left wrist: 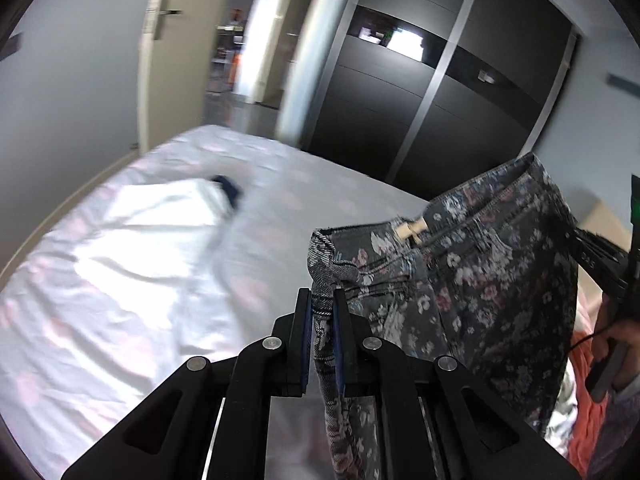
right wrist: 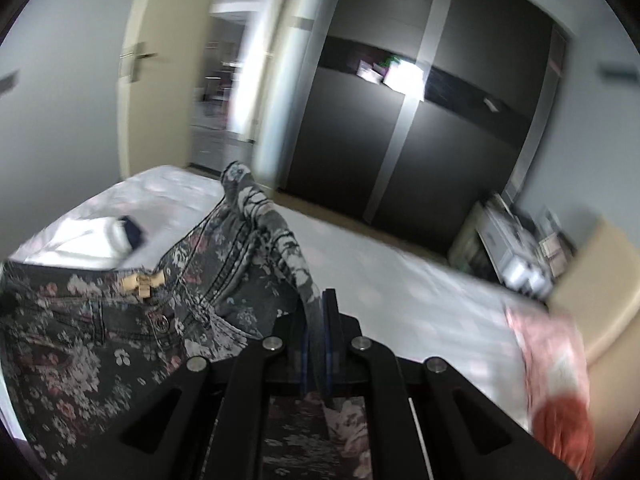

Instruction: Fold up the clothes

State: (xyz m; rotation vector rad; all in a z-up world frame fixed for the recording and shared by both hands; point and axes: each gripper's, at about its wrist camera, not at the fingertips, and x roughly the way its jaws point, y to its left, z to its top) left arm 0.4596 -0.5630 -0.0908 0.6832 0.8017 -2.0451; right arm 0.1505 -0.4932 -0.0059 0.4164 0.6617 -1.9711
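Pale grey painted walls [left wrist: 68, 80] are enclosing the room. A cream door with a metal lever handle [left wrist: 160, 20] is standing open, and bright daylight is spilling in from the blurred hallway [left wrist: 236, 44] beyond it. A tall dark wardrobe with silver vertical strips [left wrist: 420, 92] is filling the far wall, its glossy band reflecting a bright window patch [right wrist: 404, 76]. A bed under a white sheet with faint pink blotches [left wrist: 120, 280] is taking up the foreground. A low cluttered shelf [right wrist: 516, 248] is sitting beside a light wooden board [right wrist: 592, 280].
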